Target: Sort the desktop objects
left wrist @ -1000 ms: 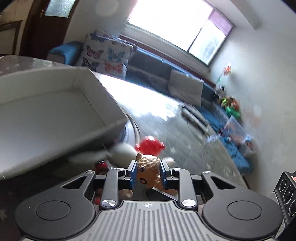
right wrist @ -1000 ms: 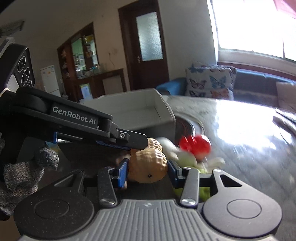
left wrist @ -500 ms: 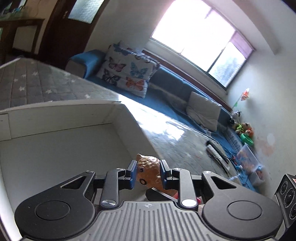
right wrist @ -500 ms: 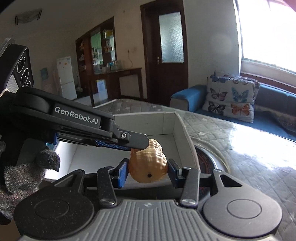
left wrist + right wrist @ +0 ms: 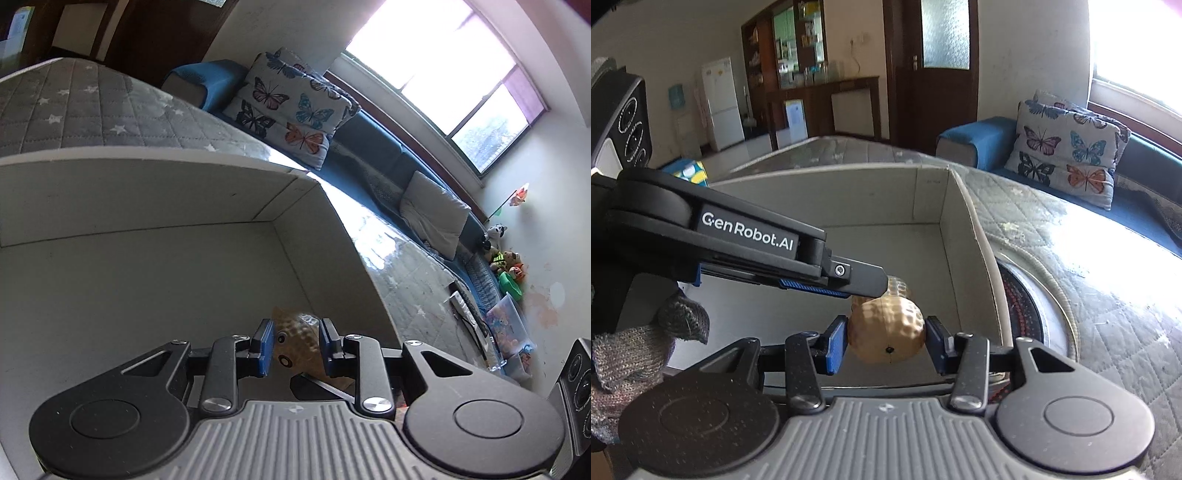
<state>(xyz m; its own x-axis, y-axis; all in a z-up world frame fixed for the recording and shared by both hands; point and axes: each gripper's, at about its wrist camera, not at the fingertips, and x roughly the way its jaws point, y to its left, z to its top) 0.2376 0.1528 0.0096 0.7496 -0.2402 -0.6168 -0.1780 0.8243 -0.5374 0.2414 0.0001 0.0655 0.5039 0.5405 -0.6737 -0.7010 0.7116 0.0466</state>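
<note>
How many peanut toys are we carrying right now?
2: one peanut toy clamped in the left gripper, another in the right gripper, both over the white box.

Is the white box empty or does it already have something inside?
Empty, as far as visible: the white box shows only a bare floor; the grippers hide its near part.

Tan dimpled peanut toy (image 5: 886,334), white box (image 5: 871,201).
</note>
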